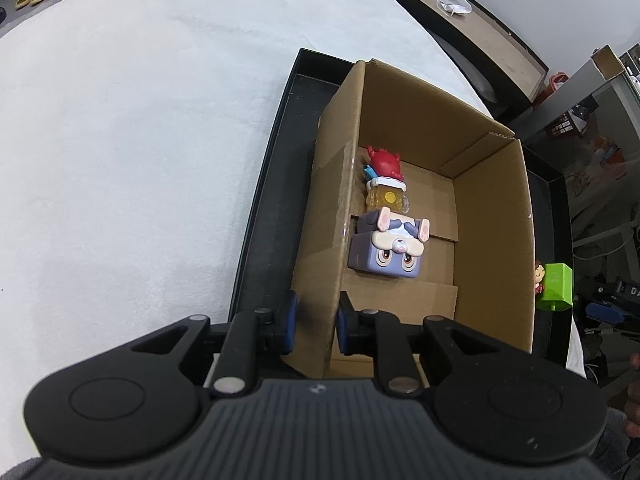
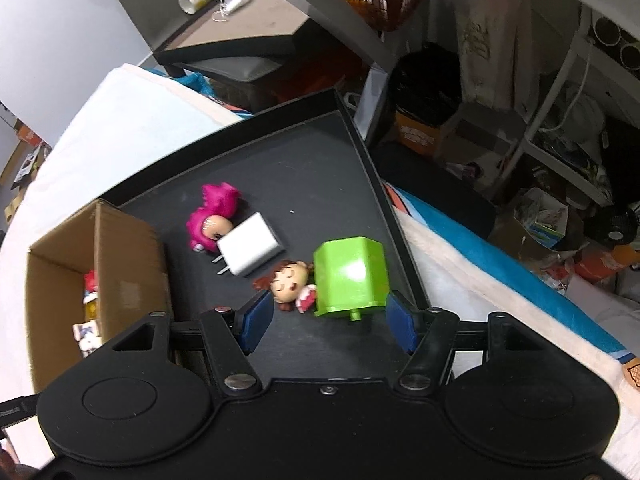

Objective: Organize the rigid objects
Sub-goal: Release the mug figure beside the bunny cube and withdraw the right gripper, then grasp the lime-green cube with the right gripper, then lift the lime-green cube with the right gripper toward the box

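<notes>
Right wrist view: the right gripper [image 2: 330,322] hangs over the black tray [image 2: 320,152] with its jaws about half open and nothing between them. Just ahead of its fingertips, near the tray's right edge, a small doll [image 2: 289,285] lies on its side with its body against a green block [image 2: 350,278]. A white charger [image 2: 249,248] and a pink figure [image 2: 214,216] lie further toward the tray's middle.

Left wrist view: the left gripper [image 1: 314,326] is nearly closed, pinching the near wall of the cardboard box [image 1: 492,216] that sits on the tray. 2 toys are already inside, a grey cube animal [image 1: 386,250] and a red-topped figure [image 1: 386,180].

Judged from this, the step is collecting the next toy. The next move calls for lowering the right jaws around the doll and block, then closing.
</notes>
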A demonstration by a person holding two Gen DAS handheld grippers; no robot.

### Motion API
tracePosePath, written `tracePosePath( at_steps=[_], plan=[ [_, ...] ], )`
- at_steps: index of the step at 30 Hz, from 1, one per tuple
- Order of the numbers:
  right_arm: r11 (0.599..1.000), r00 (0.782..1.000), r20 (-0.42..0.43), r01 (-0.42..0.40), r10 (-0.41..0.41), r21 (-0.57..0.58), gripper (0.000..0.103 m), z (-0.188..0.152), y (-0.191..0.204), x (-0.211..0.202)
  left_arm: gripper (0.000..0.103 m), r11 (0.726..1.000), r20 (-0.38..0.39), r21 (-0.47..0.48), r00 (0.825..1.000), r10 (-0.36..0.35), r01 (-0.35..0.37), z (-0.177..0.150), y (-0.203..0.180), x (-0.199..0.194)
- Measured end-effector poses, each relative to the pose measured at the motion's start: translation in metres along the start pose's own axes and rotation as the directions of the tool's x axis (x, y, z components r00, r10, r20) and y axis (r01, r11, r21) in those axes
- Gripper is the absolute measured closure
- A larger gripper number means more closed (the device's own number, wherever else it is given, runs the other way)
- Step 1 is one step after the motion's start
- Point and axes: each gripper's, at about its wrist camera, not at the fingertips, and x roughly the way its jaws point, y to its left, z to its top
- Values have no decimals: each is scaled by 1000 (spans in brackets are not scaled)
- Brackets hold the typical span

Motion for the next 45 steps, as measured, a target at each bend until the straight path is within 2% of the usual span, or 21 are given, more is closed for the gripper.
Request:
tracePosePath(
  at_steps=[5,10,12,17,22,24,27,38,45],
  plan=[
    [1000,1000,-4,11,-11,4,43,2,-3,13,84,1000,-4,6,1000,8,-8,1,-2,2],
    [1000,1000,-18,14,-14,24,59,5,-9,26,84,1000,-5,2,1000,8,-8,1,-1,3],
    [999,999,-24,22,-21,31,61,5,-12,30,84,1000,-6,2,1000,7,-7,1,-1,2],
    [1000,1000,-22,8,-8,27,59,8,-14,36,84,1000,-5,3,1000,8,-8,1,-1,3],
    [997,999,-41,-27,30,69,52,10,-21,48,84,1000,-4,2,1000,5,-5,1,-1,2],
    [991,996,-65,-57,65,117,54,9,-28,56,84,1000,-4,2,1000,5,-5,1,-1,2],
    [987,995,-83,-43,57,157,56,5,-33,60,84,1000,-2,2,1000,5,-5,0,-1,2],
    [996,998,-60,9,-4,90,56,-1,-19,38,84,1000,1,2,1000,-3,3,0,0,1],
    [999,1000,-24,3,-1,52,56,5,0,15,84,1000,6,6,1000,-9,9,-1,1,-1]
  ],
)
